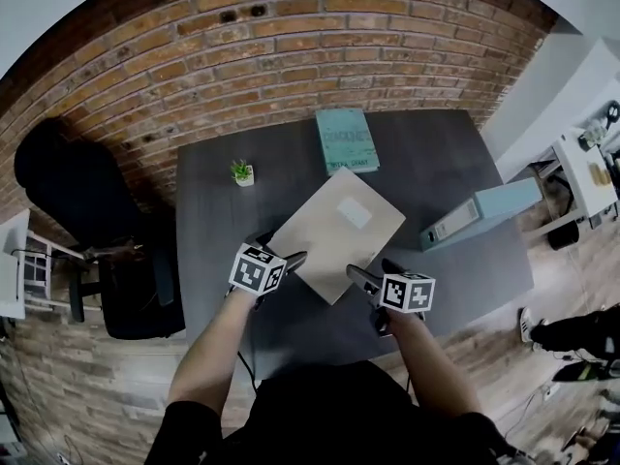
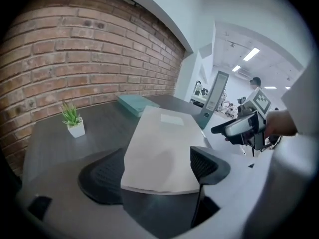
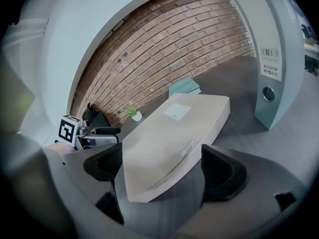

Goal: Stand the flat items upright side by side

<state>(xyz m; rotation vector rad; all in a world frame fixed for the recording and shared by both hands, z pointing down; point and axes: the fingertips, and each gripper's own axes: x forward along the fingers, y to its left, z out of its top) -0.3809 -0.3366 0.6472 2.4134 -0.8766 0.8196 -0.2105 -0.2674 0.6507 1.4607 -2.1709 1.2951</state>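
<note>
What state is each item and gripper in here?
Beige flat folder: lying flat on grey table.
Teal book: lying flat.
Light blue lever-arch binder: standing upright.
Small potted plant: upright.
Left gripper: open, straddling folder.
Right gripper: open, straddling folder.

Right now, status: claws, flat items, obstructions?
Left claw, right claw open. Beige folder flat, near corner between them. Teal book flat beyond; upright binder off right.

One beige binder, one teal folder, one upright blue binder, one potted plant, one black chair
</note>
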